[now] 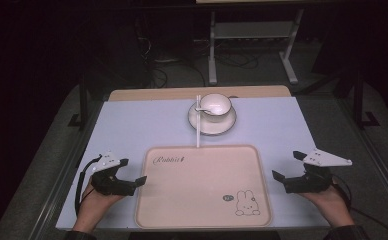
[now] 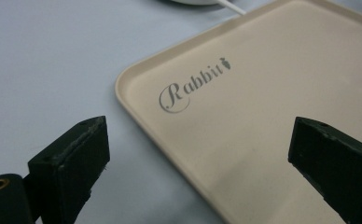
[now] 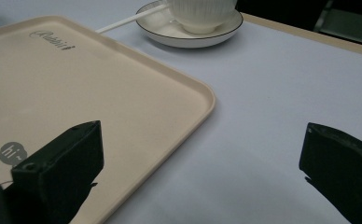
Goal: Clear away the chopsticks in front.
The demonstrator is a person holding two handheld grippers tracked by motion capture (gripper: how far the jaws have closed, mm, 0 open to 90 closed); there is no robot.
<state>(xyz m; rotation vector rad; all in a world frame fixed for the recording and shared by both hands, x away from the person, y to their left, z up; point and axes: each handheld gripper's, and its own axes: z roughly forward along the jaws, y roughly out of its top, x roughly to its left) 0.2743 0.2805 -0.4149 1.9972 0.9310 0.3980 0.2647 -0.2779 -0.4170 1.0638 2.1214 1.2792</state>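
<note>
The left gripper [image 1: 133, 171] and the right gripper [image 1: 285, 166] are resting on the pale surface [image 1: 132, 125] at either side of the beige rabbit-print tray [image 1: 202, 210], each with its fingers standing wide apart and gripping nothing. The tray is lying flat and bare at the near middle of the surface, while a white ribbed cup [image 1: 216, 104] on a dark-rimmed saucer [image 1: 208, 127], with a thin white stick [image 1: 198, 130] reaching toward the tray's far edge, is sitting just beyond it. The tray is looking light, stiff and smooth enough to slip, so pinching its raised side rims from both sides is probably safest.
</note>
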